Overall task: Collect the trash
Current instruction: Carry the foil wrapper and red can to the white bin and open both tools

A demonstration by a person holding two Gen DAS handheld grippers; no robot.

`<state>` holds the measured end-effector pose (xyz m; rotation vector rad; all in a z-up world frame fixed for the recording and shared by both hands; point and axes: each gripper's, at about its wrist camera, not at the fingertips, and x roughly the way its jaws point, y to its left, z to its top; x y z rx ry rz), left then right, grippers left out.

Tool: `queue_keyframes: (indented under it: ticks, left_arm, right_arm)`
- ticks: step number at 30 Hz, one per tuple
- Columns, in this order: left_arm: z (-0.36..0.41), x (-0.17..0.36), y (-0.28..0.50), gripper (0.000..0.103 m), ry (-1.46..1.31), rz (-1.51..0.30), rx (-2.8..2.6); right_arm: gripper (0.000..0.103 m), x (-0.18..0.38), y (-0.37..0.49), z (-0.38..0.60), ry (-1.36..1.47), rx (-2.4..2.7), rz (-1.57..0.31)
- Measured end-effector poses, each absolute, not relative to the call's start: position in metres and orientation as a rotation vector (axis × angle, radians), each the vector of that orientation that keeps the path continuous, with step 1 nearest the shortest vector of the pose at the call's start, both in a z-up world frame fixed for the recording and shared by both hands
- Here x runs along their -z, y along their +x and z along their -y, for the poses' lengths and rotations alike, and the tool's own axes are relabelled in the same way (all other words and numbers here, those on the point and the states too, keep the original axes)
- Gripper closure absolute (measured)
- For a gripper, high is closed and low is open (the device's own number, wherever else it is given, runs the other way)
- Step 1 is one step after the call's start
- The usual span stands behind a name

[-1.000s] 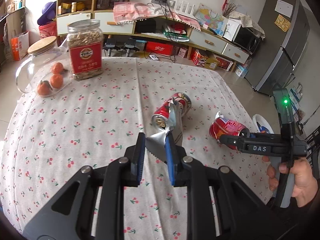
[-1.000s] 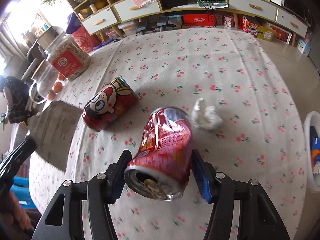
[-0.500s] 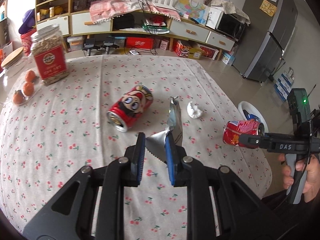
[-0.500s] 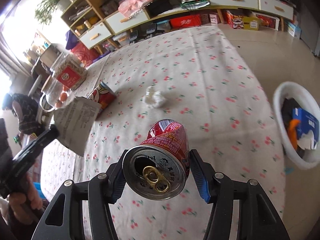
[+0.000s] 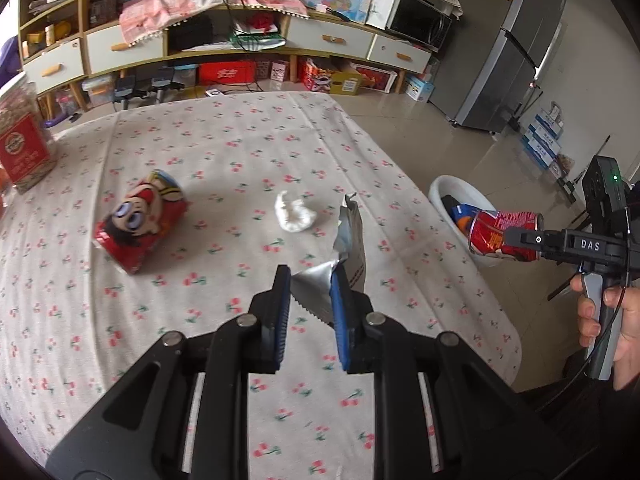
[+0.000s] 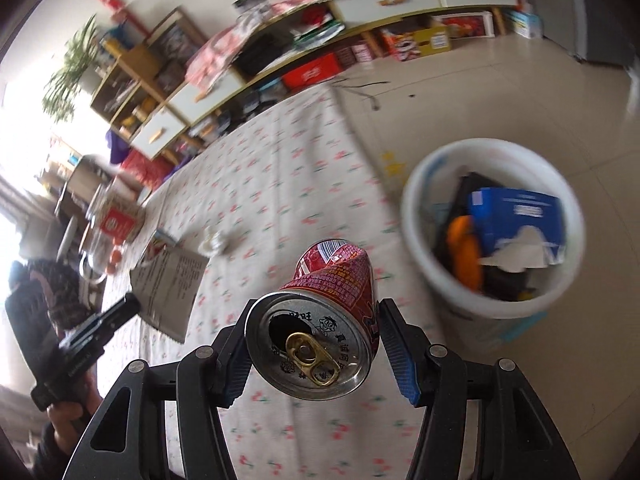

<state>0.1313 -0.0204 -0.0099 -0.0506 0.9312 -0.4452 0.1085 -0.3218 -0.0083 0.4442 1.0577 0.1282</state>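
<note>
Two pieces of trash are in my grippers and two more lie on the table. My right gripper (image 6: pixel 316 354) has its jaws about half open, clamped on the sides of a dented red drink can (image 6: pixel 320 332), pull-tab end toward the camera. In the left wrist view that can (image 5: pixel 505 234) hangs beyond the table's edge, in front of the white bin (image 5: pixel 456 190) that stands on the floor; from the right wrist view I judge the bin (image 6: pixel 492 232) to be ahead and to the right of the can, not yet under it. The bin already holds a blue carton (image 6: pixel 516 216), something orange and some dark items.

My left gripper (image 5: pixel 310 294) is closed down as far as it goes on a silver foil wrapper (image 5: pixel 344 248), pinched near its serrated edge, with the rest standing up above the fingertips over the cherry-print tablecloth (image 5: pixel 240 152).

On the cloth lie a red can with a cartoon face (image 5: pixel 140 224), on its side, and a crumpled white tissue (image 5: pixel 294 214), near it but apart. The red-labelled jar (image 5: pixel 20 148) at the far left looks like a keeper, not trash.

By my reckoning the job is about midway: both held pieces have to be dropped in the bin, then the cartoon can and tissue fetched.
</note>
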Motion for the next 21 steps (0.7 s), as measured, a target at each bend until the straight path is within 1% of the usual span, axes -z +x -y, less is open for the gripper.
queue_keyframes:
  ticks: [12, 21]
  left_arm:
    - [0.112, 0.011, 0.146, 0.081, -0.032, -0.938, 0.580]
    - [0.200, 0.017, 0.157, 0.081, 0.014, -0.950, 0.676]
  right_arm:
    - [0.044, 0.013, 0.095, 0.415, 0.582, 0.035, -0.998]
    - [0.044, 0.021, 0.089, 0.466, 0.653, 0.117, -0.981]
